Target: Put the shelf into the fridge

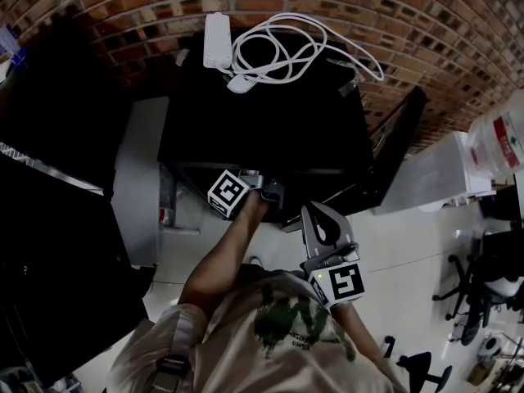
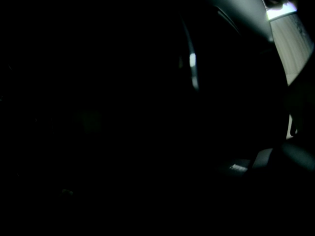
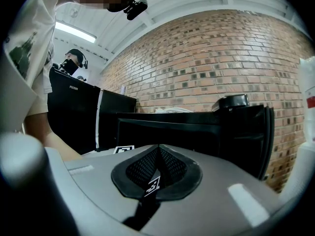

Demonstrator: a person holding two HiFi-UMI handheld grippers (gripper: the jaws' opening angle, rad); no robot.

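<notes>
The jaws of the right gripper [image 3: 158,147] are seen pressed together at their tips, with nothing caught between them. Only a small diamond-shaped gap is left between the black pads [image 3: 140,171] nearer the camera. In the head view this gripper [image 1: 315,215] is held in the air, near the person and just right of the fridge's open front, and is pointed toward the fridge [image 3: 197,129].

The left gripper [image 1: 260,187] is reached into the front opening of the fridge [image 1: 246,129]. Its marker cube [image 1: 229,193] is left outside, just near of the top's front edge. The left gripper view is almost wholly black, so it cannot be told whether those jaws are released or clenched, and they are shown in no other view. Only a thin pale glint [image 2: 193,72] and a pale ribbed surface [image 2: 294,45] at the right are made out there. The shelf cannot be picked out in the dark interior.

The fridge door [image 1: 401,137] is swung open to the right. A white power strip [image 1: 217,41] and a looped white cable [image 1: 278,51] are laid on the fridge top. A brick wall [image 1: 409,23] is seen on the far side, and a pale floor [image 1: 409,244] to the right. The person's bare forearm [image 1: 221,260] is stretched toward the left gripper.
</notes>
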